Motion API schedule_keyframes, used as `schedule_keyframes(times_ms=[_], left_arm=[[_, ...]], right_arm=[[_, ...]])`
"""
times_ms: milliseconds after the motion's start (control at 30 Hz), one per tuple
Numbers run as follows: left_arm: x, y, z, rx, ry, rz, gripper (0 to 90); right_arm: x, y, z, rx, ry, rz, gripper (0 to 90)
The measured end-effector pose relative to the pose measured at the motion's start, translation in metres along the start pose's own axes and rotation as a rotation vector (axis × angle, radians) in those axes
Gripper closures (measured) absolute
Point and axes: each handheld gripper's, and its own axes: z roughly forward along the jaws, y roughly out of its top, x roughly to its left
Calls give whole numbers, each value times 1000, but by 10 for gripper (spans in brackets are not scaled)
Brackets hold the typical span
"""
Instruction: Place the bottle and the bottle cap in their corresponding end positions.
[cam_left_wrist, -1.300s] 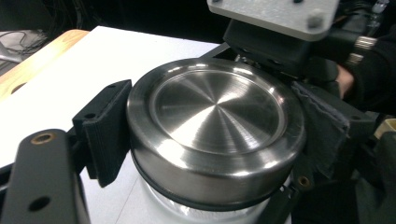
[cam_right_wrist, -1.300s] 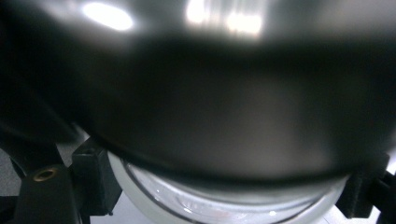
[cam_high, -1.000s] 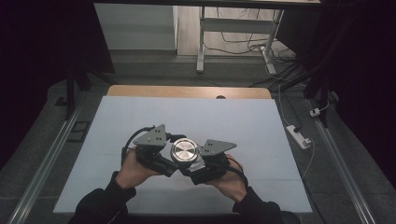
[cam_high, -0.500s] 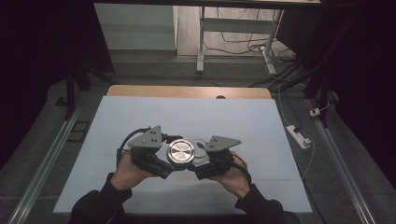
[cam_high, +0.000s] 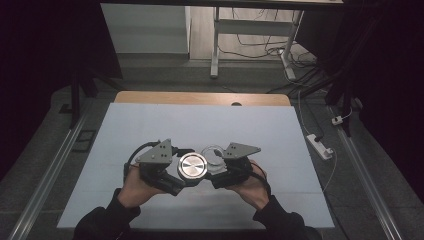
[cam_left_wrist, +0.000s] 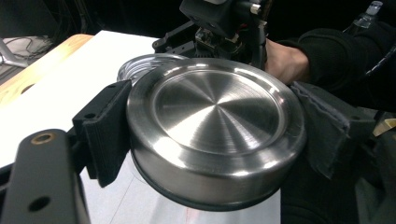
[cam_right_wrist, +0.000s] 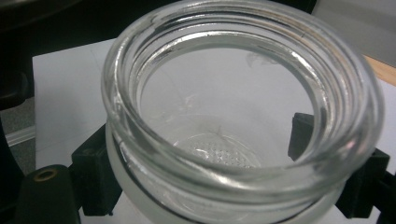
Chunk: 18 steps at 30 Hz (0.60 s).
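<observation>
The white table (cam_high: 150, 125) carries both grippers near its near-centre. The glass jar (cam_right_wrist: 243, 121) sits open-mouthed and empty, clamped between the jaws of the right gripper (cam_high: 227, 167). The steel lid (cam_left_wrist: 215, 126), off the jar and just left of it, is pinched by its rim in the left gripper (cam_high: 175, 172). Risk: smooth glass and polished metal may slip in the pads if either hand tilts or loosens, dropping the jar onto the table. Compared with the earlier frames, lid and jar have separated; the jar mouth now shows beside the lid.
</observation>
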Motion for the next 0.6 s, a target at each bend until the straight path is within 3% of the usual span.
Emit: schedule_keyframes(times_ms=[600], left_arm=[[-15,-28,16,12,-8,-2,190]], right_arm=[[-23,6,5,-9,-55,13,149]])
